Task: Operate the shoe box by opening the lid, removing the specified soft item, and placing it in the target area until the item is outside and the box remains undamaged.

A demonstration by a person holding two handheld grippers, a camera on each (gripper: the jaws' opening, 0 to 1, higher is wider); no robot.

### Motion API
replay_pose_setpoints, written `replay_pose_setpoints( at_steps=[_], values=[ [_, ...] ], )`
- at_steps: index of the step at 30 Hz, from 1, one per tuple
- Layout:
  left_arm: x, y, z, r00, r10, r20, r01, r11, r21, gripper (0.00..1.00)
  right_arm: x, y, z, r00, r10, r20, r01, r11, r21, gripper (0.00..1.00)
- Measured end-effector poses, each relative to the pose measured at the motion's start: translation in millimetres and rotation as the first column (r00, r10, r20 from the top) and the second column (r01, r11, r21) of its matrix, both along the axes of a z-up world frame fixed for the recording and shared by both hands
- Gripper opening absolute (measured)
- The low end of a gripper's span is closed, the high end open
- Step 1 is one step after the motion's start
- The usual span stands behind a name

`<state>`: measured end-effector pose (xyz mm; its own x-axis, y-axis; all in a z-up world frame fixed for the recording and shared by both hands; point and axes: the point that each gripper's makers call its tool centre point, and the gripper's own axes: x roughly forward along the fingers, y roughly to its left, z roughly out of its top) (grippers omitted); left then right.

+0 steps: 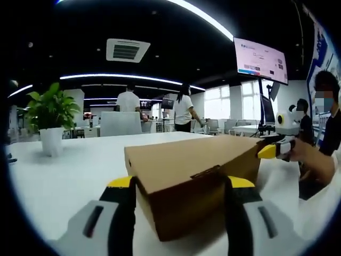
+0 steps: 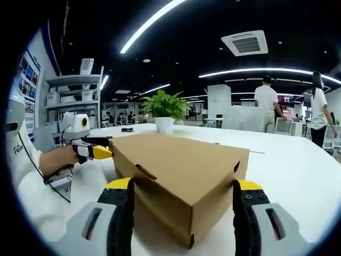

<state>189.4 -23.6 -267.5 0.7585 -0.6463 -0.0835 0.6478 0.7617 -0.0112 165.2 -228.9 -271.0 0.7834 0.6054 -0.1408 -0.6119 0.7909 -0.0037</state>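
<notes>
Left gripper view shows the closed brown cardboard shoe box (image 1: 194,178) on the white counter (image 1: 64,170), between the open left gripper (image 1: 181,184); the open right gripper (image 2: 181,186) straddles it too. Lifting the lid tab gently should spare the cardboard.

Your white table (image 1: 69,176) carries the closed cardboard shoe box (image 1: 192,178) and, farther off, apparently a potted plant (image 1: 51,120).

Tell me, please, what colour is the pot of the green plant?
The pot is plain white, seen best in the left gripper view.
</notes>
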Motion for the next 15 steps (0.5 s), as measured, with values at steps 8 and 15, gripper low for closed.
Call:
replay_pose_setpoints(
  at_steps=[8,15],
  values=[
    [0.7,1,-4.3,0.999,-0.009,0.054,0.006,0.999,0.053,0.69,3,-1,-0.5,1.000,0.003,-0.009,-0.003,1.000,-0.010,0.78],
    [-0.2,4,-8.3,0.998,-0.031,0.052,0.023,0.989,0.148,0.67,0,-1,-4.5,1.000,0.013,0.017,-0.011,0.993,-0.116,0.78]
  ],
)
